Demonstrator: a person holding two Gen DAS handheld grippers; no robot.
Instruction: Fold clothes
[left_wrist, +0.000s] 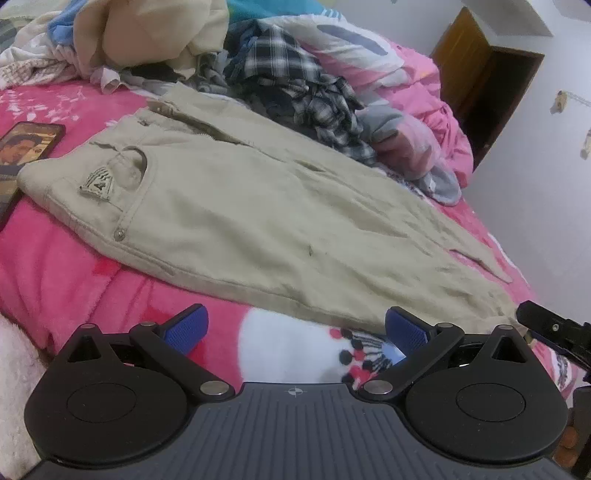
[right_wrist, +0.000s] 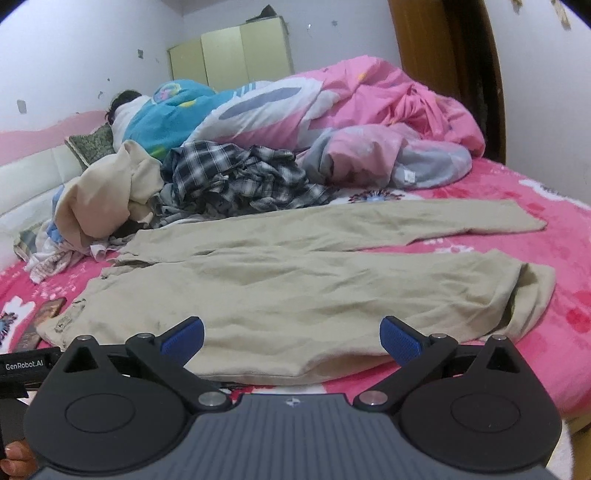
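While both tools hang short of the cloth with nothing in them, most of the risk sits in what surrounds the beige trousers (right_wrist: 295, 280), which lie spread flat on the pink bedspread (left_wrist: 55, 266), waistband to the left and the two legs running off to the right

Beyond the trousers' far edge lies the rumpled pink duvet (right_wrist: 388, 107), and nearer, touching the waistband corner, the heap of unfolded laundry with the plaid shirt (right_wrist: 236, 177) on top; a fold swung toward that side would likely drag loose sleeves into the crease or land on a lumpy base

On the trousers themselves, the near leg's hem (right_wrist: 532, 291) is already turned over and bunched; pinching there probably catches a single layer, so the leg would twist instead of lying over its partner

Off the waistband's left end a phone (left_wrist: 26, 147) lies partly under the cloth, and a lift from that corner could slide it toward the bed edge

The right gripper (right_wrist: 291, 338) has its jaws spread wide over the near edge of the trousers, the left gripper (left_wrist: 295, 328) likewise released just short of it; closing too high would grab only fuzz from the bedspread
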